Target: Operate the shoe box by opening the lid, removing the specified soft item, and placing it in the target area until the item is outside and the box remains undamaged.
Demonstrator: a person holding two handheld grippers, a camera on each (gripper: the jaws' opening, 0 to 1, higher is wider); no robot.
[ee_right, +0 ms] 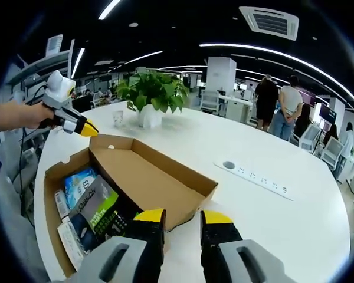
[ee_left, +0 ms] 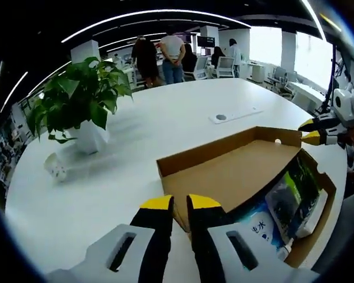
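Observation:
An open cardboard shoe box [ee_left: 327, 184] [ee_right: 47, 177] lies on the white table, its lid [ee_left: 236, 171] [ee_right: 141, 174] folded back and slanting. Inside are soft packs: a blue one [ee_left: 261, 229] [ee_right: 79, 183] and a green-black one [ee_left: 295, 188] [ee_right: 100, 206]. My left gripper [ee_left: 180, 203] has its jaws nearly together, with the lid's near corner between them; in the right gripper view it [ee_right: 89, 130] comes to a point at that corner. My right gripper [ee_right: 183, 217] straddles the lid's other corner with a visible gap, and its tips [ee_left: 310, 131] stand slightly apart.
A potted plant [ee_left: 82, 100] [ee_right: 153, 94] and a small glass [ee_left: 56, 168] [ee_right: 118, 118] stand beyond the box. A white power strip [ee_left: 236, 115] [ee_right: 256, 174] lies on the table. People [ee_left: 162, 56] [ee_right: 280, 106] stand past the far edge. A hand [ee_right: 17, 115] holds the left gripper.

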